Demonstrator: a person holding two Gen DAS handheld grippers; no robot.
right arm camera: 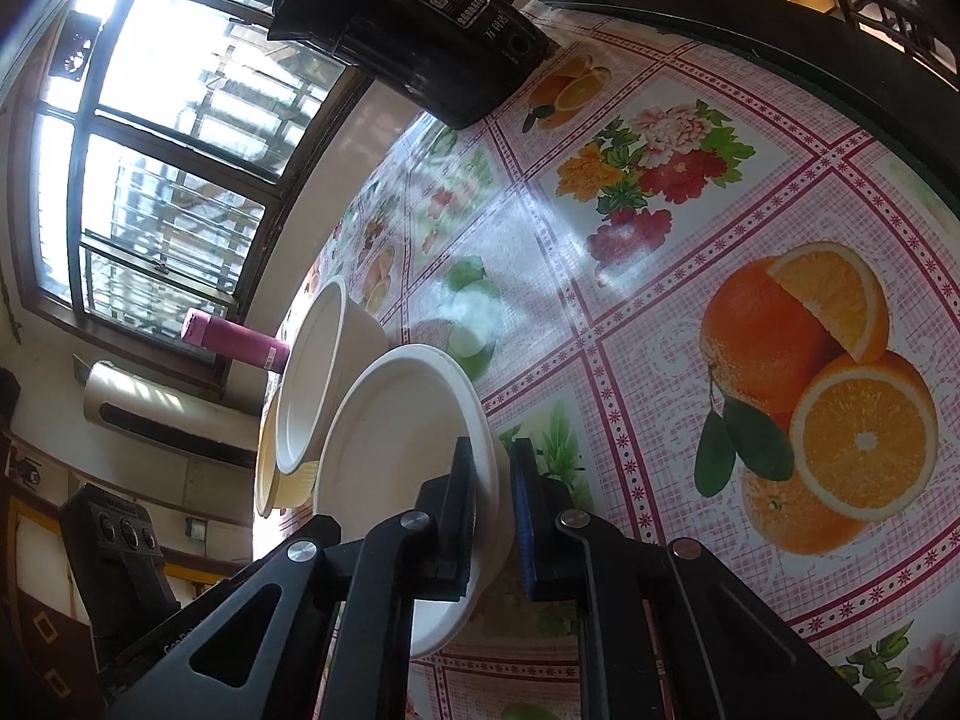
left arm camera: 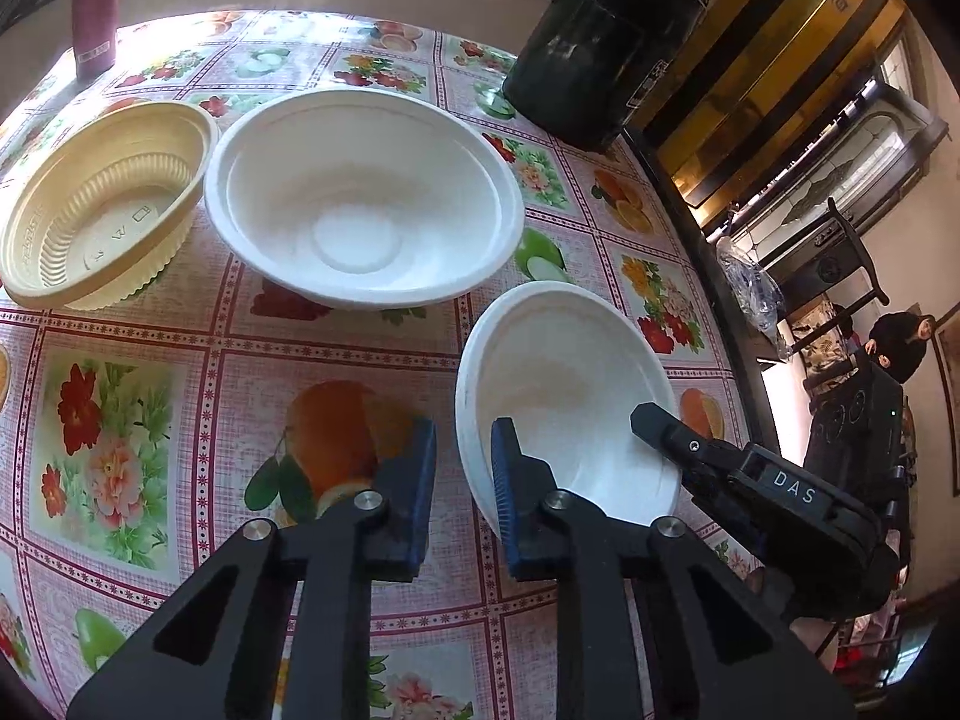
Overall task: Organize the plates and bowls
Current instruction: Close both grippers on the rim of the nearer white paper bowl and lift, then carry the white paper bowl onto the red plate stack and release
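Observation:
A small white bowl (left arm camera: 564,384) sits tilted near the table's right edge. My left gripper (left arm camera: 465,468) is shut on its left rim, with one blue pad inside the bowl and one outside. My right gripper (left arm camera: 651,423) comes in from the right and holds the opposite rim. In the right wrist view that gripper (right arm camera: 495,498) is shut on the same small bowl (right arm camera: 396,438), with the rim pinched between its pads. Behind stand a large white bowl (left arm camera: 360,198) and a yellow ribbed bowl (left arm camera: 102,210), both empty. They show edge-on as the large bowl (right arm camera: 312,378) and yellow bowl (right arm camera: 267,480).
A black appliance (left arm camera: 600,42) stands at the far right of the flowered tablecloth (left arm camera: 150,420). A maroon bottle (left arm camera: 93,12) stands at the far left by the window. The table's dark edge (left arm camera: 690,228) runs close beside the small bowl. A person (left arm camera: 897,342) sits in the room beyond.

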